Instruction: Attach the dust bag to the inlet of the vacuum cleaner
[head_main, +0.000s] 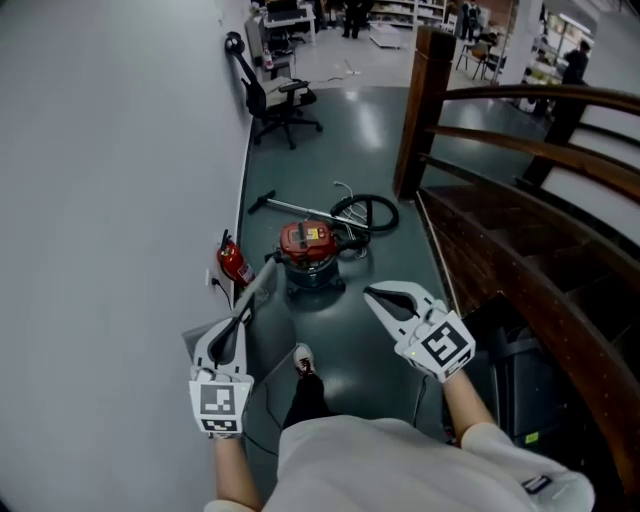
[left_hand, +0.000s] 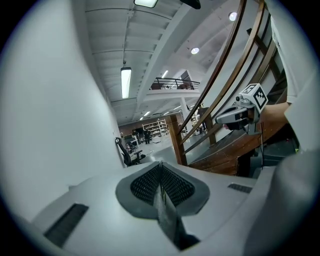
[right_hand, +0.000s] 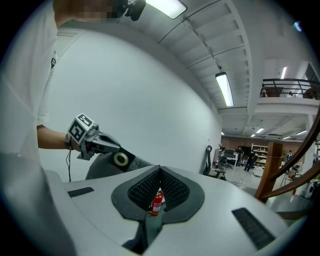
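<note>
Left fingers (left_hand: 145, 184) gripping one dust bag (right_hand: 103, 165), right fingers (right_hand: 142, 189) clenched empty, one vacuum cleaner (head_main: 308, 250) ahead

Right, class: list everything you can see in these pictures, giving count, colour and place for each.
vacuum cleaner: one, red top on a dark body, on the floor ahead
hose: one, black, coiled behind the vacuum cleaner
tube: one, metal with a black end, lying on the floor beside the hose
fire extinguisher: one, red, by the wall left of the vacuum cleaner
office chair: one, black, farther along the wall
stair railing: one, brown wood, on the right
dust bag: one, grey with a black collar, held in the left gripper
left gripper: one, white, shut on the dust bag
right gripper: one, white, shut, empty
</note>
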